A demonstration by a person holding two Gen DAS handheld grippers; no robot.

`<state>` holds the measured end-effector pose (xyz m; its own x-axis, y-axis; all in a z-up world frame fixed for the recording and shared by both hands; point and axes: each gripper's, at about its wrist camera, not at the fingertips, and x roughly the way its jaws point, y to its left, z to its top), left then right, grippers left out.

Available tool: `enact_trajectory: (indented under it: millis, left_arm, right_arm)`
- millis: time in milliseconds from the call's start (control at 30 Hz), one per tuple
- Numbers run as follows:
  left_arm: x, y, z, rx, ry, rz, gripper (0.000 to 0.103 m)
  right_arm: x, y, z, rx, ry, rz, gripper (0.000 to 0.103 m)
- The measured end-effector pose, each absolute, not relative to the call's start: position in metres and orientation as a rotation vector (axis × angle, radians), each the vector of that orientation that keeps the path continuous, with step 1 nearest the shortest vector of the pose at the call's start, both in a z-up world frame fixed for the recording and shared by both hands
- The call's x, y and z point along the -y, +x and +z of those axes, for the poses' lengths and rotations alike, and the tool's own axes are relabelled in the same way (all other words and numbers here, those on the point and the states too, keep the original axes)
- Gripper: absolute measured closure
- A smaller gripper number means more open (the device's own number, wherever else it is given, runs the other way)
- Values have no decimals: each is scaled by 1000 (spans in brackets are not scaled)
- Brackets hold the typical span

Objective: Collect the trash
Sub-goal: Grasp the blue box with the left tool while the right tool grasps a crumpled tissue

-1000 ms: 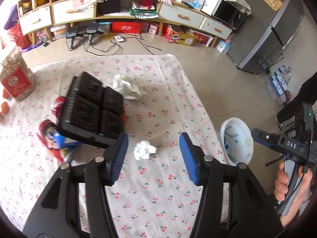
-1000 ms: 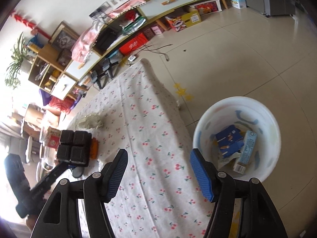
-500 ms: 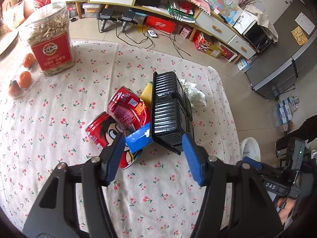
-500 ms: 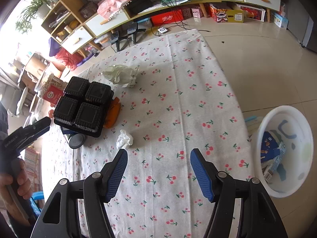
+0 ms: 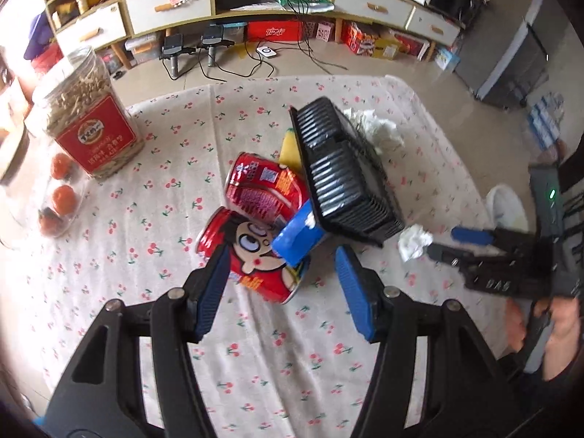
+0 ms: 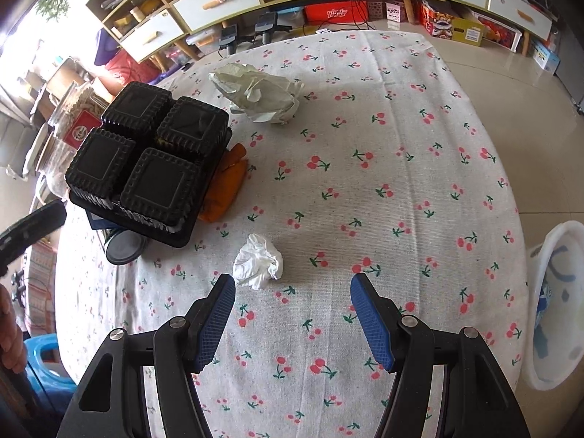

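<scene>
My left gripper [image 5: 283,264] is open just above a red cartoon can [image 5: 252,255] lying on the cherry-print tablecloth [image 5: 146,200]. A second red can [image 5: 262,188], a blue carton [image 5: 297,237] and a black plastic tray [image 5: 343,171] lie heaped behind it. My right gripper [image 6: 290,294] is open and empty, just short of a small crumpled white tissue [image 6: 258,261], which also shows in the left wrist view [image 5: 412,242]. A larger crumpled paper [image 6: 259,93] lies at the far side. An orange wrapper [image 6: 226,182] lies beside the black tray [image 6: 146,153].
A white trash bin [image 6: 554,303] with cartons inside stands on the floor off the table's right edge. A jar with a red label [image 5: 87,116] and a clear pack of tomatoes [image 5: 60,197] sit at the table's left. A dark round lid [image 6: 124,246] lies under the tray.
My left gripper has moved closer to the cartoon can, which now sits between its fingers. My right gripper has moved left and forward over the table, up to the small tissue.
</scene>
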<state>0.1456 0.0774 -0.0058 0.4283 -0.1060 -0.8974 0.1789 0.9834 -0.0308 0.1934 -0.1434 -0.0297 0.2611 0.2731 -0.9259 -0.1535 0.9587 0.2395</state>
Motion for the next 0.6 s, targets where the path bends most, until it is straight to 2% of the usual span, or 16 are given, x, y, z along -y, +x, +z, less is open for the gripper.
enact_trajectory:
  millis: [100,333,467,500,567,600]
  left_arm:
    - [-68,143,-15,-1127,203,-231,42]
    - [-61,168,-31,-1134,270,-219,42]
    - [-59,174,-35,-1111,238,-255,43]
    - [-58,175,-33,-1099,225,-261,45]
    - [-53,174,-32,-1086,204,-288,62]
    - [-50,173,-31,-1081,202,-300,63]
  right_arm:
    - [141,197,-32,-1272,96,290,36]
    - [133,208,-42,-1272,84,287,37]
    - [132,213,-48,-1274,84,282,44]
    - [133,214,-48,-1271,87,285,46]
    - [133,217,-48,-1266,95,297,56]
    - [133,218,-49,-1269,102,306,59]
